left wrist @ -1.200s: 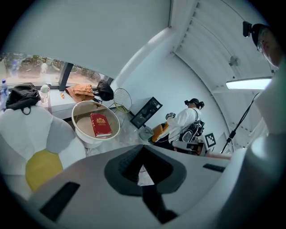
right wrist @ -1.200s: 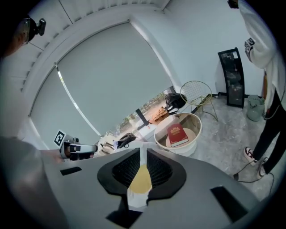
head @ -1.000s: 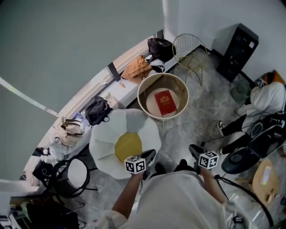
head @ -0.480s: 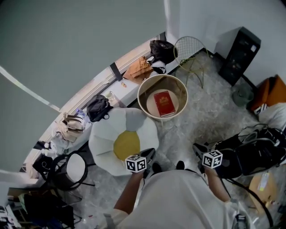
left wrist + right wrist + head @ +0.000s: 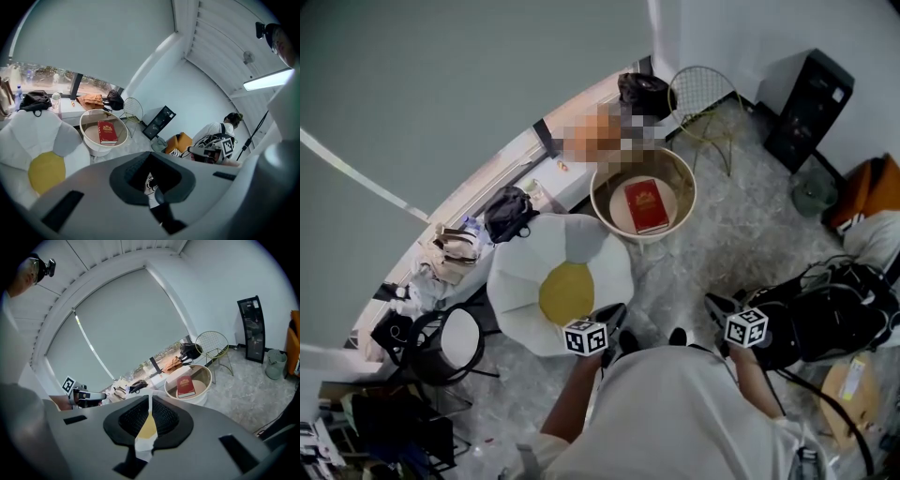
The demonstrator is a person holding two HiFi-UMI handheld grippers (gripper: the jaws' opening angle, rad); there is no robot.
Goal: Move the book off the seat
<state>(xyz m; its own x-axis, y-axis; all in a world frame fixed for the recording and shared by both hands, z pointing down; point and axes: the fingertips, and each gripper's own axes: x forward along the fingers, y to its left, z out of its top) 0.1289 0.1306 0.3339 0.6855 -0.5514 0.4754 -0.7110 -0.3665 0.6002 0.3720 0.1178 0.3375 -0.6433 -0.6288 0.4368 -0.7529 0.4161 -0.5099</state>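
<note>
A red book lies flat on the cushion of a round beige tub seat, well ahead of me; it also shows as the book and the book. My left gripper is held close to my body, over the edge of a white flower-shaped seat with a yellow centre. It is shut and empty, its jaws together. My right gripper hangs above the floor to the right, also shut with nothing in it. Both are far from the book.
A wire chair and a black tower stand by the far wall. Black bags lie on the floor at right. A window sill carries several bags. A small round stool stands at left.
The head view has swung a little, so the person in white at the right has slid toward the edge. The book has not moved. Both grippers stay near my body.
</note>
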